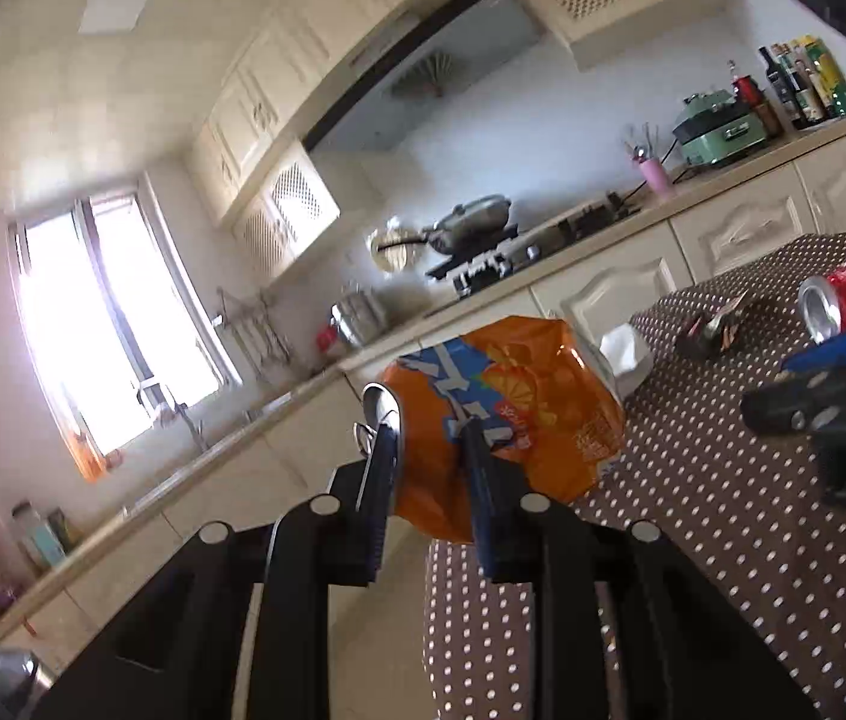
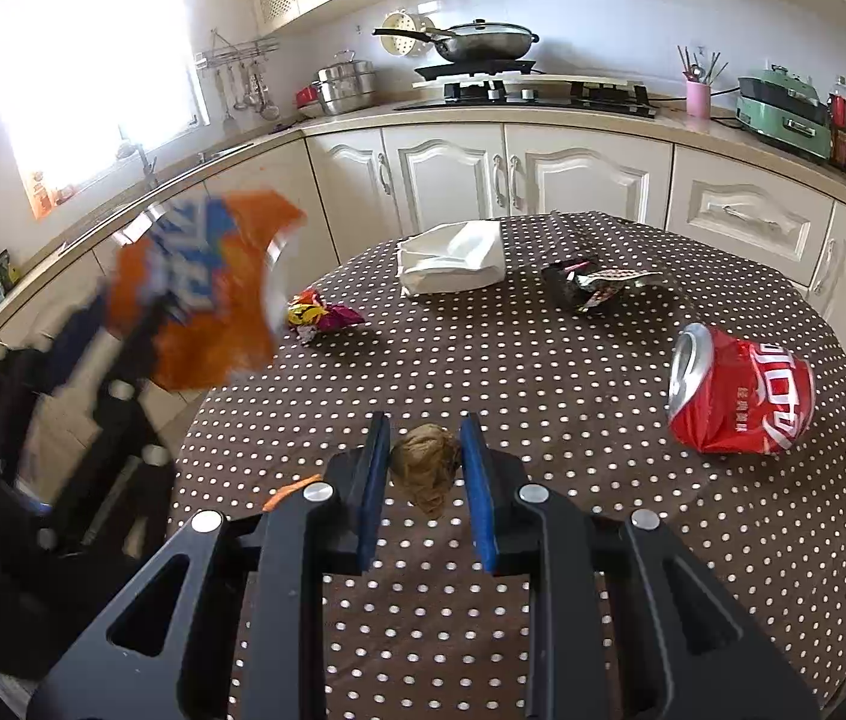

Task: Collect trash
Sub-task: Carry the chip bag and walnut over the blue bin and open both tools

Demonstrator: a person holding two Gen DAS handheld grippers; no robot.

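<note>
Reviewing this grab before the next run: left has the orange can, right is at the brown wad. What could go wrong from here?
1. The left gripper pinches the crushed orange can near its top end only, off the table; it may twist or slip out.
2. The right gripper brackets the brown wad, but contact is unclear; closing could snag the dotted tablecloth.
3. The red can lies on its side and may roll if bumped.

Right gripper [image 2: 426, 462] sits over near edge of table [image 2: 543, 384], jaws either side of crumpled wad [image 2: 426, 468]. Left gripper [image 2: 123, 324] off table's left edge, holding crushed can [image 2: 201, 294] aloft. Second can [image 2: 741, 393] right; folded napkin [image 2: 453, 264] at far side, wrappers [image 2: 324, 317] left of it, torn packet [image 2: 594, 287] right.
</note>
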